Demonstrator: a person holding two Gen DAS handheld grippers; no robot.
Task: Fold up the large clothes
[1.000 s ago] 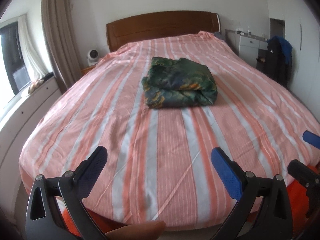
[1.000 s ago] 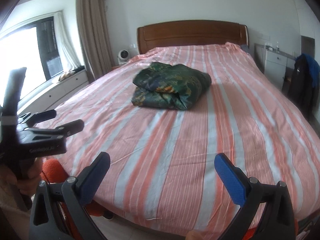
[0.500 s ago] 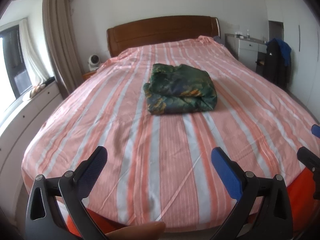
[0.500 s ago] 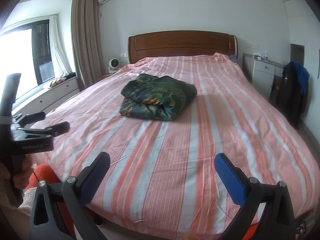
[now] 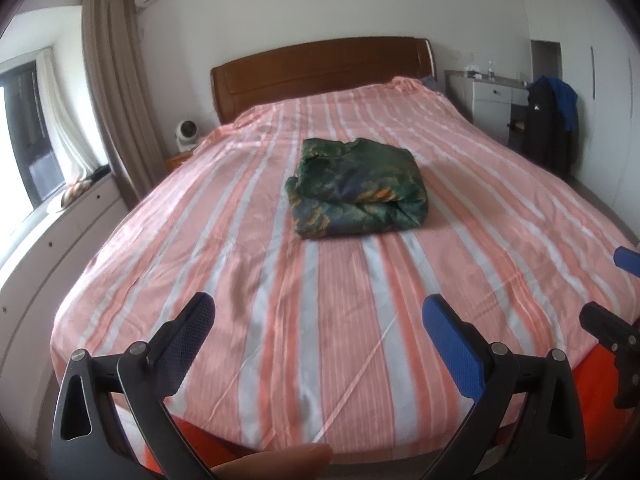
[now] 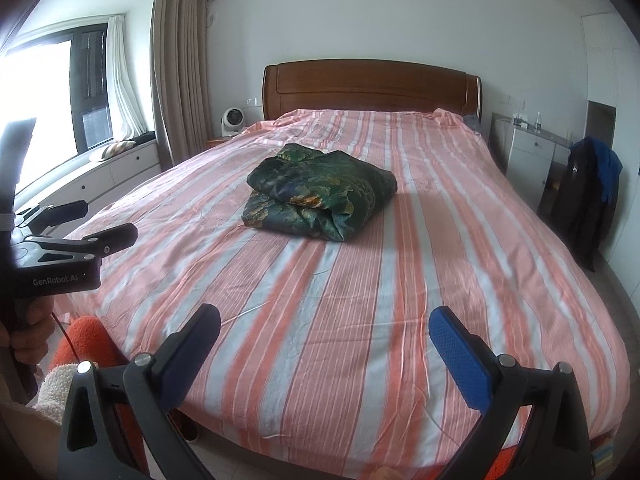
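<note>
Garment (image 5: 358,188): dark green patterned bundle, folded, lying mid-bed on the striped sheet (image 5: 280,280), well apart from both tools.
Left tool (image 5: 318,328): spread wide, holding nothing, over the foot of the bed; also seen from the side at the left edge of the right wrist view (image 6: 80,224).
Right tool (image 6: 324,334): spread wide, holding nothing, over the foot of the bed.
Headboard (image 6: 372,84): brown wood, behind the garment.
Fan (image 6: 232,120): small, white, left of the headboard.

Folded green garment (image 5: 358,188) on striped bed (image 5: 280,280), hand-held gripper (image 5: 316,344) agape.
</note>
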